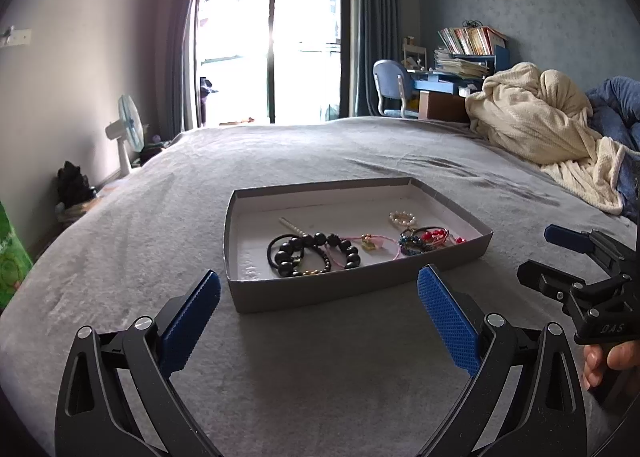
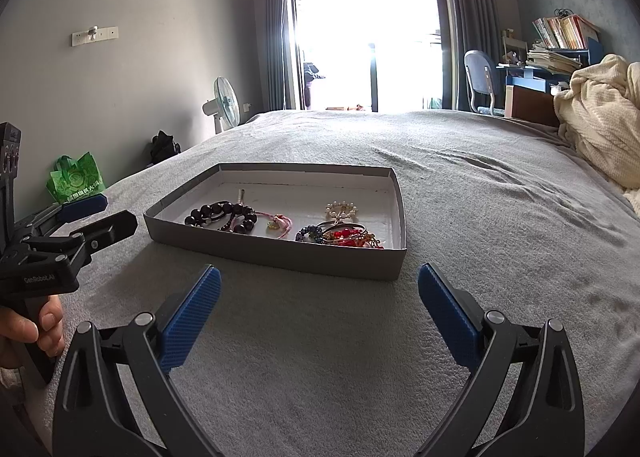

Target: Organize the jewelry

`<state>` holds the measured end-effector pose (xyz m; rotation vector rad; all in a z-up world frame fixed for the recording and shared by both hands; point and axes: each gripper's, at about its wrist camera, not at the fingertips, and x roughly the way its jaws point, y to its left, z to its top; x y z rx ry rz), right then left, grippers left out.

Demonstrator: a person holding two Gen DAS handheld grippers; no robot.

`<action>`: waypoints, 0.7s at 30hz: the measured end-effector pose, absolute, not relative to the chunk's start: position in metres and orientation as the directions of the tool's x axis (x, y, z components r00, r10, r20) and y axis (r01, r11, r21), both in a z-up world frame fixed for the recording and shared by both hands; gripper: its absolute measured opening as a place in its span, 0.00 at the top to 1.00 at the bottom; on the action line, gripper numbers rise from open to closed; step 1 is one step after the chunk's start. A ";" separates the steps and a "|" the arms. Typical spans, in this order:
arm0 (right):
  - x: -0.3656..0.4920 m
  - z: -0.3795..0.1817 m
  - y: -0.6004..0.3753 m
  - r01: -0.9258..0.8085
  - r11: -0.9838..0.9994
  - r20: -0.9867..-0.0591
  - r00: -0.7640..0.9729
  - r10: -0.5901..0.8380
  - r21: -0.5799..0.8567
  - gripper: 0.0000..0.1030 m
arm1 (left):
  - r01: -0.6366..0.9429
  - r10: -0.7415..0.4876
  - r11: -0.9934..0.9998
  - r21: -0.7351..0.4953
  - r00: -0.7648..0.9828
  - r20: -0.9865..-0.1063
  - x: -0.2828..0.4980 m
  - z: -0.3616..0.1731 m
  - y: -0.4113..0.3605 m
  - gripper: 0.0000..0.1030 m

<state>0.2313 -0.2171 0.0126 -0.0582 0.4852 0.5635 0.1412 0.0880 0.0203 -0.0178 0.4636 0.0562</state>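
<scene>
A shallow grey cardboard tray (image 1: 320, 289) with a white inside lies on the grey bed and shows in the right wrist view too (image 2: 280, 253). In it lie a black bead bracelet (image 1: 320, 247) (image 2: 224, 215), a pink cord bracelet (image 1: 370, 243) (image 2: 280, 224), a pearl ring-shaped piece (image 1: 404, 218) (image 2: 341, 211) and a red and blue bead pile (image 1: 426, 239) (image 2: 344, 237). My left gripper (image 1: 318, 309) is open and empty, just short of the tray's near wall. My right gripper (image 2: 319, 307) is open and empty in front of the tray.
The grey bedspread (image 1: 320, 377) surrounds the tray. A cream blanket (image 1: 540, 125) is heaped at the right. A fan (image 2: 226, 103) and a green bag (image 2: 76, 179) stand beside the bed at the left. A desk and a chair (image 1: 390, 87) stand by the window.
</scene>
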 end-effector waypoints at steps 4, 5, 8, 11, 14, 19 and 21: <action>0.231 0.013 -0.217 -0.526 0.847 -0.457 0.736 0.499 0.078 0.05 | -0.059 0.051 0.998 -0.003 0.892 -0.449 0.141 0.020 0.088 0.05; 0.231 0.013 -0.217 -0.526 0.847 -0.457 0.736 0.499 0.078 0.05 | -0.059 0.052 0.998 -0.003 0.892 -0.448 0.141 0.020 0.088 0.05; 0.231 0.012 -0.217 -0.526 0.847 -0.457 0.736 0.499 0.077 0.05 | -0.058 0.051 0.998 -0.003 0.892 -0.449 0.141 0.020 0.088 0.05; 0.232 0.012 -0.217 -0.526 0.847 -0.458 0.736 0.499 0.078 0.05 | -0.059 0.052 0.998 -0.001 0.891 -0.450 0.142 0.019 0.087 0.05; 0.232 0.012 -0.216 -0.526 0.847 -0.458 0.736 0.498 0.076 0.05 | -0.060 0.053 0.998 0.000 0.890 -0.454 0.143 0.018 0.088 0.05; 0.231 0.011 -0.216 -0.527 0.846 -0.459 0.735 0.499 0.076 0.05 | -0.062 0.056 0.998 0.001 0.889 -0.454 0.143 0.017 0.089 0.05; 0.231 0.011 -0.216 -0.526 0.847 -0.459 0.735 0.498 0.076 0.05 | -0.063 0.056 0.998 0.000 0.889 -0.454 0.143 0.017 0.089 0.05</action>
